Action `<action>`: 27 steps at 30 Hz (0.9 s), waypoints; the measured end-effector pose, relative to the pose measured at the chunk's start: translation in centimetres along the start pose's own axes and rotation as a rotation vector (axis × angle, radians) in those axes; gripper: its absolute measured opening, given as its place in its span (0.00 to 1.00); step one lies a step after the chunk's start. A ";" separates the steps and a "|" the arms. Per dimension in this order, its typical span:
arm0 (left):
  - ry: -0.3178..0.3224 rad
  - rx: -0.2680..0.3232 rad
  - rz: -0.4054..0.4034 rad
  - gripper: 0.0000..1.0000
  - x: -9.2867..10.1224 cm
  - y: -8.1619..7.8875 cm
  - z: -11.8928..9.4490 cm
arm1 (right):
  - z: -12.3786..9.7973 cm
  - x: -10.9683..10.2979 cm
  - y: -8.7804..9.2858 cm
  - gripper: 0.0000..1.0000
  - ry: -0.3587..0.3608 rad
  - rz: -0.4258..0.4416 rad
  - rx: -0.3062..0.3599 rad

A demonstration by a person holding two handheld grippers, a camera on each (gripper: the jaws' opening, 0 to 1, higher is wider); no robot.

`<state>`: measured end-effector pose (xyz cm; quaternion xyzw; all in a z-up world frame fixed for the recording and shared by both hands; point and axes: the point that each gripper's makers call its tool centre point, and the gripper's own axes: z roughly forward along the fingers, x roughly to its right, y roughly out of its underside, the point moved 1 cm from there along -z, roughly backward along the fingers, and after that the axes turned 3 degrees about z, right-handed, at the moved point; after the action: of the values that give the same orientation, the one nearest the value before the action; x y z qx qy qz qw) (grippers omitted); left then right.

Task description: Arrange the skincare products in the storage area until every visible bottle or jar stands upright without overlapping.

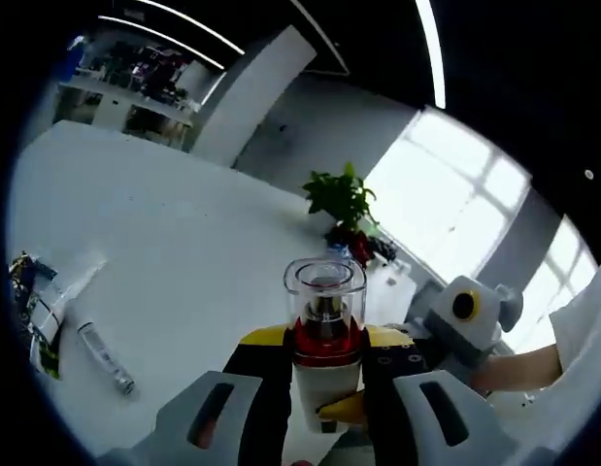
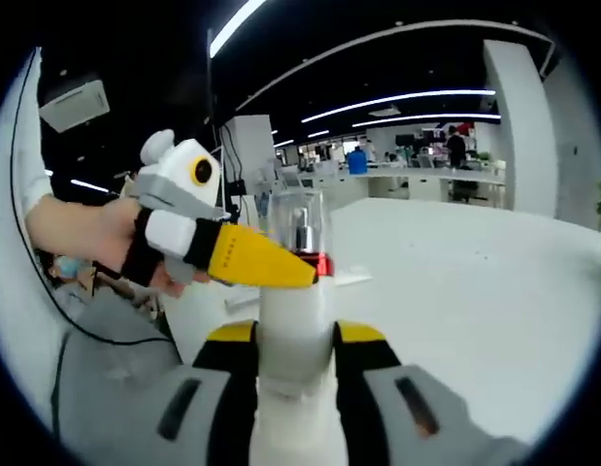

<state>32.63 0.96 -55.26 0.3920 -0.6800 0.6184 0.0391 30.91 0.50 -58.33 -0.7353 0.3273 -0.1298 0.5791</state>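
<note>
A pump bottle [image 1: 325, 335] with a clear cap, a red band and a white body is held up above the white table [image 1: 183, 223]. My left gripper [image 1: 326, 342] is shut on it at the red band. My right gripper [image 2: 292, 342] is shut on the white lower body of the bottle [image 2: 292, 320]. In the right gripper view the left gripper [image 2: 251, 260] reaches in from the left, its yellow jaw lying across the bottle by the band. In the left gripper view the right gripper [image 1: 455, 325] comes in from the right. A slim clear tube [image 1: 106, 357] lies flat on the table.
A crumpled packet [image 1: 38, 306] and a flat white piece [image 1: 82, 274] lie near the tube at the table's left. A potted plant [image 1: 344, 199] stands at the far edge. A person's hand [image 2: 82, 233] holds the left gripper. Desks and shelves stand beyond the table [image 2: 455, 272].
</note>
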 end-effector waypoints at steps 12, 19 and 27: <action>0.205 -0.184 0.255 0.23 3.1 0.6 1.3 | -2.3 -0.4 0.1 0.31 -0.124 0.012 -0.002; 0.291 -0.245 0.369 0.23 3.7 0.6 1.8 | -2.6 0.0 0.1 0.31 -0.160 -0.040 -0.026; 0.289 -0.299 0.497 0.24 2.2 1.4 2.7 | -0.9 1.6 1.5 0.30 -0.015 -0.101 -0.068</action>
<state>31.51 -2.59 -55.81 0.1123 -0.8255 0.5517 0.0402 31.14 -1.42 -59.73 -0.7710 0.2899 -0.1422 0.5489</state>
